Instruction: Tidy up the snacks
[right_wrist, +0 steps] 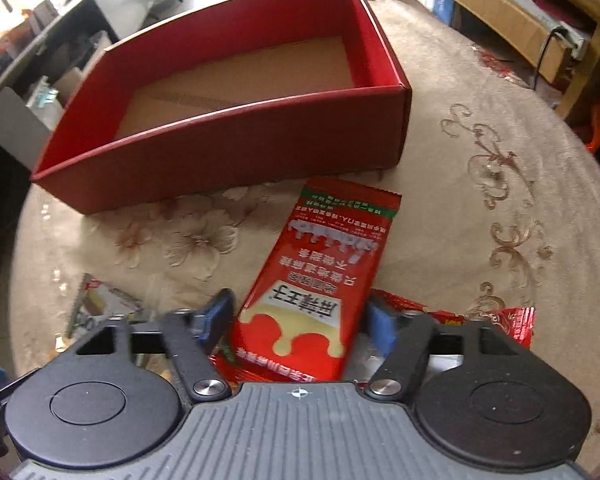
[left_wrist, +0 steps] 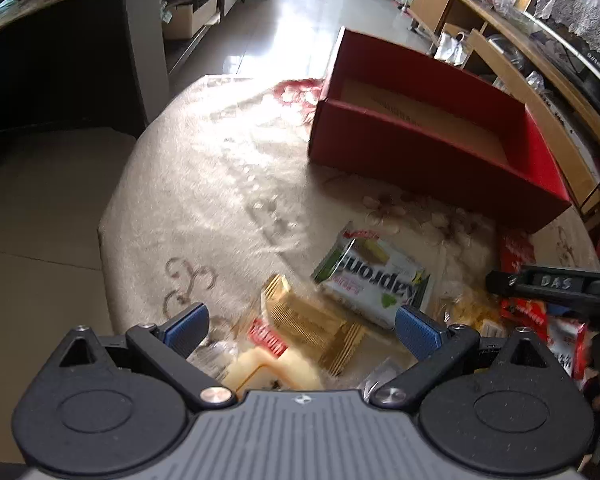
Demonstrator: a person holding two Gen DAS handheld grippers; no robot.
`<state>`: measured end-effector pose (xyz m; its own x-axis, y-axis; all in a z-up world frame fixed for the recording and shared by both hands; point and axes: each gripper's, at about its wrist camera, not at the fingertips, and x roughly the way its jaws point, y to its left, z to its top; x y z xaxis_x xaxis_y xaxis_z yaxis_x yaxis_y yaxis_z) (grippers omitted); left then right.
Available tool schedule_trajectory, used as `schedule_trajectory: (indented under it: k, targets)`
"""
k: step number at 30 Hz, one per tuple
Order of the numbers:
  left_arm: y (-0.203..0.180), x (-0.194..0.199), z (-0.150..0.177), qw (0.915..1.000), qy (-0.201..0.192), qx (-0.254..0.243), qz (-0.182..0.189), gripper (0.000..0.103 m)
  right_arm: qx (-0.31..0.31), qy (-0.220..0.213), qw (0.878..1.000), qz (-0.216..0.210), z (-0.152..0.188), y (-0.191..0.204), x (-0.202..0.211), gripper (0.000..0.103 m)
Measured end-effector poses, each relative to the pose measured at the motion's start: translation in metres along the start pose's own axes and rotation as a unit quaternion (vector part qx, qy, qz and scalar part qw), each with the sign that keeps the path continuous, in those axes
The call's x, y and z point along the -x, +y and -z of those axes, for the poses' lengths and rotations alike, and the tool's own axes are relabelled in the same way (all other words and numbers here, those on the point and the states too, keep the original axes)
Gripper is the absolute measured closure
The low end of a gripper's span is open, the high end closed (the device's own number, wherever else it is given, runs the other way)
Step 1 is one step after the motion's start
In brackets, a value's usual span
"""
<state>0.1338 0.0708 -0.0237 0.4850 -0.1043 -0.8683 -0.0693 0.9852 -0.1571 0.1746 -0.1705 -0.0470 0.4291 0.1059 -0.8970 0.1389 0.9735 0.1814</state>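
Right wrist view puts your right gripper (right_wrist: 298, 320) astride the red snack packet (right_wrist: 320, 280), which lies on the tabletop (right_wrist: 480, 208) just in front of the empty red box (right_wrist: 228, 152); whether the pads press it yet I cannot tell. Expect a light, crinkly, slippery foil sachet, so pinch across its flat middle, not the sealed ends. Your left gripper (left_wrist: 302, 328) hangs wide open over a ridged gold wafer pack (left_wrist: 316, 324), nearer you than the box, beside a glossy green-and-white packet (left_wrist: 374, 280).
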Motion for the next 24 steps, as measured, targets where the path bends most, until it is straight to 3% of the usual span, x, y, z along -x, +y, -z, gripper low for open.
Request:
schedule_trajectory:
  k: [5, 12, 14, 18, 21, 24]
  targets:
    - [0.014, -0.001, 0.008, 0.9995, 0.022, 0.023, -0.01, 0.005, 0.02, -0.003, 1.0, -0.013, 0.003, 0.002, 0.01, 0.042]
    - [0.025, -0.005, 0.014, 0.9973, 0.039, 0.059, -0.022, 0.005, 0.049, -0.016, 0.999, -0.01, 0.005, 0.003, 0.019, 0.045]
    - [0.021, -0.013, 0.014, 0.9974, 0.049, 0.05, -0.019, 0.005, 0.047, -0.02, 0.999, -0.014, 0.005, 0.003, 0.021, 0.046]
    - [0.007, -0.022, 0.02, 0.9973, 0.053, 0.013, -0.048, 0.005, 0.045, -0.028, 0.998, -0.027, 0.004, 0.001, 0.028, 0.059]
    - [0.0, -0.032, 0.022, 0.996, 0.066, -0.001, -0.061, 0.006, 0.046, -0.028, 0.998, -0.024, 0.002, 0.0, 0.027, 0.057]
    - [-0.007, -0.034, 0.025, 0.9958, 0.06, -0.014, -0.067, 0.015, 0.031, -0.023, 0.999, -0.029, 0.0, -0.006, 0.028, 0.052]
